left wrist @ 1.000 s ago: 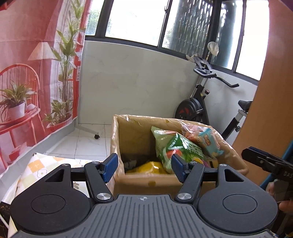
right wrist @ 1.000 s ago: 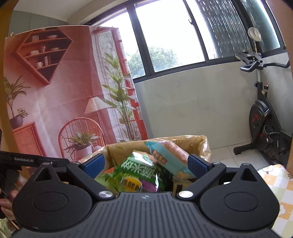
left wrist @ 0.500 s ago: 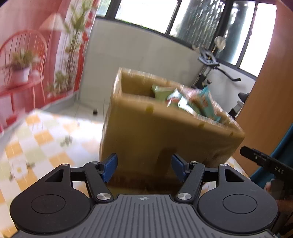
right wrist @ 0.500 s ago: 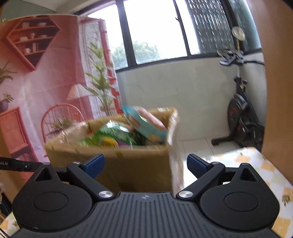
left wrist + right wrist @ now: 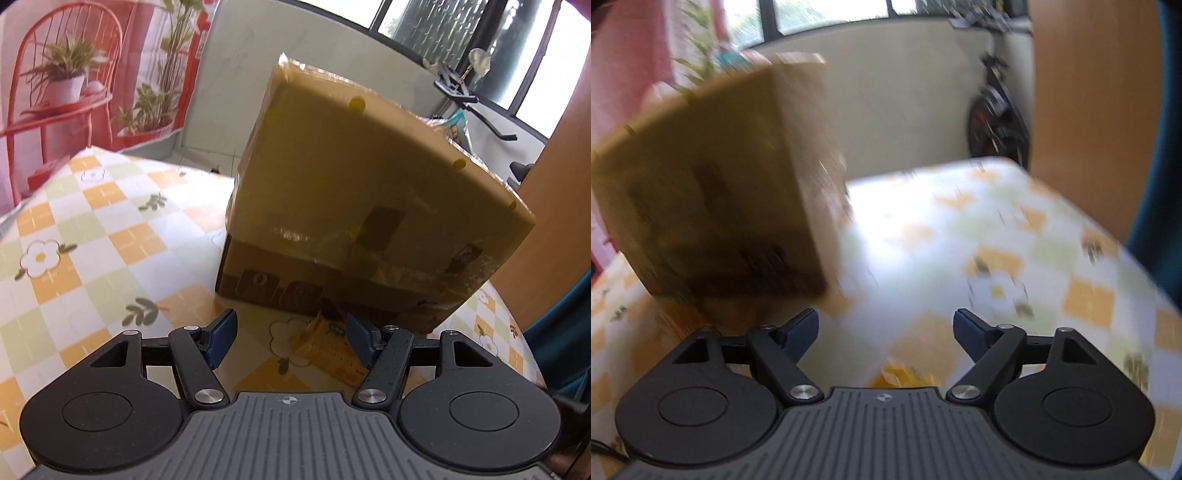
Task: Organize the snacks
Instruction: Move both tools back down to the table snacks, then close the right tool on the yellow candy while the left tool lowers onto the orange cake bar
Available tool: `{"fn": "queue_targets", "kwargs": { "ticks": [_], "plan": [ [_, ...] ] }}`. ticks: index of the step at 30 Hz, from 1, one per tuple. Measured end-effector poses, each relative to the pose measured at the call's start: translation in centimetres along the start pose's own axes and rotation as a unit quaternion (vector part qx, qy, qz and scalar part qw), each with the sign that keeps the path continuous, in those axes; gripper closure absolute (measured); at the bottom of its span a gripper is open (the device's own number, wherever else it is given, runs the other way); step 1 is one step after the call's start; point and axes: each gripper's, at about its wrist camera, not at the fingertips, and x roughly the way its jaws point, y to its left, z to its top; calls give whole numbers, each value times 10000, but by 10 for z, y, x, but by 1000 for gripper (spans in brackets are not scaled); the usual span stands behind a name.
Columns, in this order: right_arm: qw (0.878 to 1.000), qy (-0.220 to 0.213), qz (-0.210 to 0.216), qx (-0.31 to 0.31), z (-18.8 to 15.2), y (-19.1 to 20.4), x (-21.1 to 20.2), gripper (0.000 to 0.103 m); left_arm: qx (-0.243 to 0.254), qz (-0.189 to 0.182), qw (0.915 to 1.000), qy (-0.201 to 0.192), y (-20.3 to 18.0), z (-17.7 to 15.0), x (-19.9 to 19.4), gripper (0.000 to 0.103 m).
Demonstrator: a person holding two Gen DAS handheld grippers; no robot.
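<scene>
**Both grippers low in front of the box**

Our left gripper hangs half open over a flat yellow snack packet on the checked bench, not gripping it. Our right gripper is closing on nothing. The tape-wrapped brown cardboard box holds snacks already; this packet looks left.

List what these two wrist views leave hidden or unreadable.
- Box contents: in the left wrist view the cardboard box wall hides all but a snack packet tip.
- Yellow packet: print too small, partly behind the left claw.
- Right wrist view: motion blur smears the box print; its closing right claw is empty.
</scene>
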Motion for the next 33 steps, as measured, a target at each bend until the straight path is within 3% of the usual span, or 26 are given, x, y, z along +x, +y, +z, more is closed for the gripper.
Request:
{"fn": "queue_targets", "kwargs": {
  "ticks": [6,9,12,17,27,33],
  "plan": [
    [9980,555,-107,277,-24,-4,7,38,3,-42,9998,206,-2,-4,7,36],
    [9985,525,-84,125,-26,1,5,53,0,-68,9996,283,-3,-7,8,36],
    [9987,508,55,-62,-25,8,10,57,-11,-102,9993,353,-5,-11,8,36],
    [9984,425,303,-209,-21,18,25,62,-6,-136,9987,497,-12,-13,14,36],
    [9971,-13,462,-598,-28,31,40,62,-44,-161,9954,941,-32,-18,43,36],
    [9969,-101,515,-592,-30,27,40,62,-354,-17,9926,1159,-42,-14,66,36]
  ]
}}
